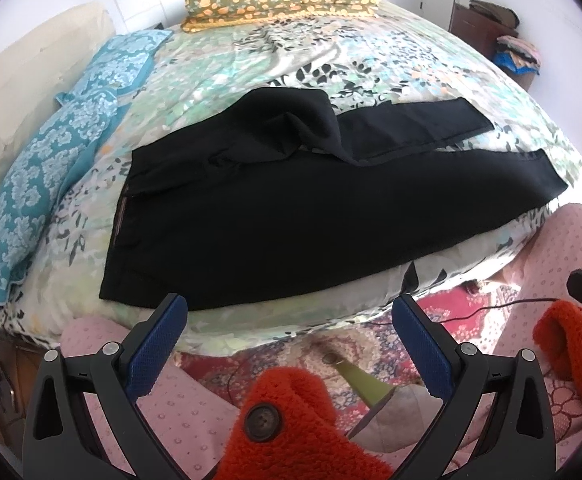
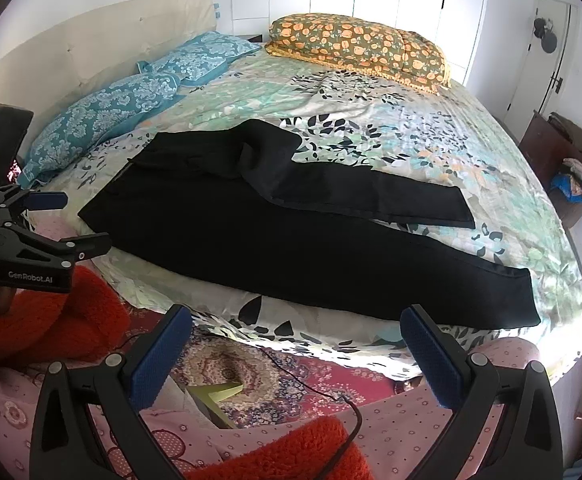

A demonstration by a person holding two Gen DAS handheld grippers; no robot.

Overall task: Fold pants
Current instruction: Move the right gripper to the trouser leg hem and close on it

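Currently, in the left wrist view, the left tool (image 1: 289, 316) hangs off the bed's near edge, jaws apart and empty. The black fabric pants (image 1: 291, 208) lie on the floral-quilted bed (image 1: 219, 60), waistband toward the teal patterned pillows (image 1: 51, 160), one leg bunched over the other.

In the right wrist view, the right tool (image 2: 297, 326) is likewise spread and empty. The pants are probably soft, limp and light; pinch the cuffs or waistband corners.
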